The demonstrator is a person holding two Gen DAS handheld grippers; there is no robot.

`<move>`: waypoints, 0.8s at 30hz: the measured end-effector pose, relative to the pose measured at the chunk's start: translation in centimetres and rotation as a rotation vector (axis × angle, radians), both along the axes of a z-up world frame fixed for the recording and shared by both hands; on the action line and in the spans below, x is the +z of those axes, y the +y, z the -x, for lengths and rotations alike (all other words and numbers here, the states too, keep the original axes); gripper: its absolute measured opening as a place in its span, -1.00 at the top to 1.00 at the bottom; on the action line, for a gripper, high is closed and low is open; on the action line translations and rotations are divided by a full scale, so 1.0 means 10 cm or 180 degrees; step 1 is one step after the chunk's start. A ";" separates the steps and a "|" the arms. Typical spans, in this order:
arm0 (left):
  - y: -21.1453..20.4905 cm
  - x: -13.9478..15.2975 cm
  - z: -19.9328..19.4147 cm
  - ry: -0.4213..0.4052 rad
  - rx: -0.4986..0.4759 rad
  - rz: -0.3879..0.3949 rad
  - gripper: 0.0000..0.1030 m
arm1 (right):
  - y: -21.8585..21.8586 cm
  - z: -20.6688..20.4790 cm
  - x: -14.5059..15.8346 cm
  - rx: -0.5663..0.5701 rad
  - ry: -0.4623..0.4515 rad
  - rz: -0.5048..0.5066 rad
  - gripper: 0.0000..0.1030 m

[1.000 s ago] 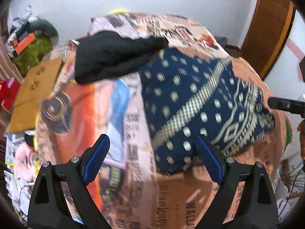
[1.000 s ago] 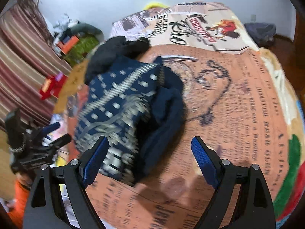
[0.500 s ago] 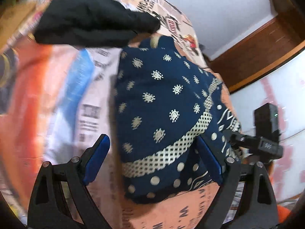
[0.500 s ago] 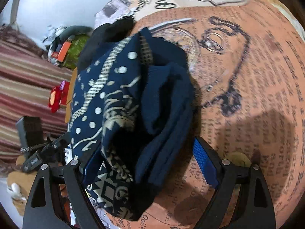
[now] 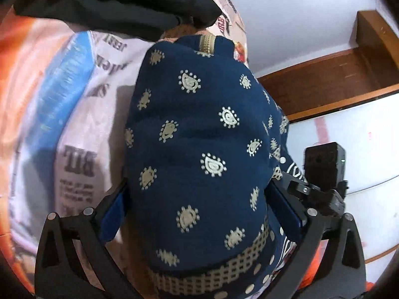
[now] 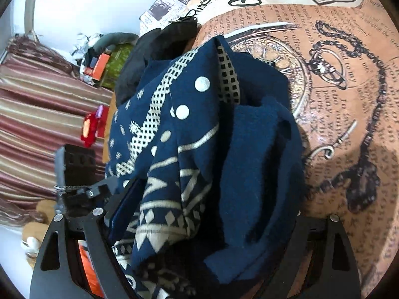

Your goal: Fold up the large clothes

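Both my claws tilt down over the navy patterned garment [image 5: 199,149] on the bed [image 6: 349,99]. Left claw [image 5: 199,199] is opening around it, right claw [image 6: 207,224] closing (fabric between the jaws, can't tell if gripped).

1. Navy patterned folded garment [image 5: 199,154]: its lower edge is running off the bottom of both wrist views.
2. Right gripper [image 6: 199,224]: fabric is covering its right pad.
3. Black crumpled cloth [image 5: 112,2]: the top edge is cutting it off.
4. Newspaper-print bedsheet [image 5: 74,129]: its lettering is blurring at left.
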State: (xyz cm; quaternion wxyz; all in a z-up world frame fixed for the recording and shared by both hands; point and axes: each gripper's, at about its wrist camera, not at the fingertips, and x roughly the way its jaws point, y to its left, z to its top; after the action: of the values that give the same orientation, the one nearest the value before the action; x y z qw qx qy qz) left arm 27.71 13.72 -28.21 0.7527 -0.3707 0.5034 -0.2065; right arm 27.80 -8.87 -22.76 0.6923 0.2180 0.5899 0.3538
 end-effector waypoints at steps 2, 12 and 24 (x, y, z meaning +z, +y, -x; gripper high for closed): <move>-0.01 0.00 0.00 -0.0037 0.0018 0.0023 -1.00 | -0.02 -0.03 -0.02 -0.0032 0.0060 -0.0048 -0.27; -0.18 0.51 0.23 -0.0303 0.0076 -0.0393 -0.40 | -0.15 0.12 0.29 0.0015 -0.0043 -0.0152 0.55; 0.27 1.73 0.31 -0.1096 0.0296 -0.0499 -0.30 | 0.26 0.06 1.41 0.0194 -0.0842 -0.0361 0.56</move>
State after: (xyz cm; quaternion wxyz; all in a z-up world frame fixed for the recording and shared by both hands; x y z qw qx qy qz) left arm 24.57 16.40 -10.92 0.8629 -0.2931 0.3641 -0.1921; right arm 27.25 -6.32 -8.69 0.7396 0.1902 0.4789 0.4331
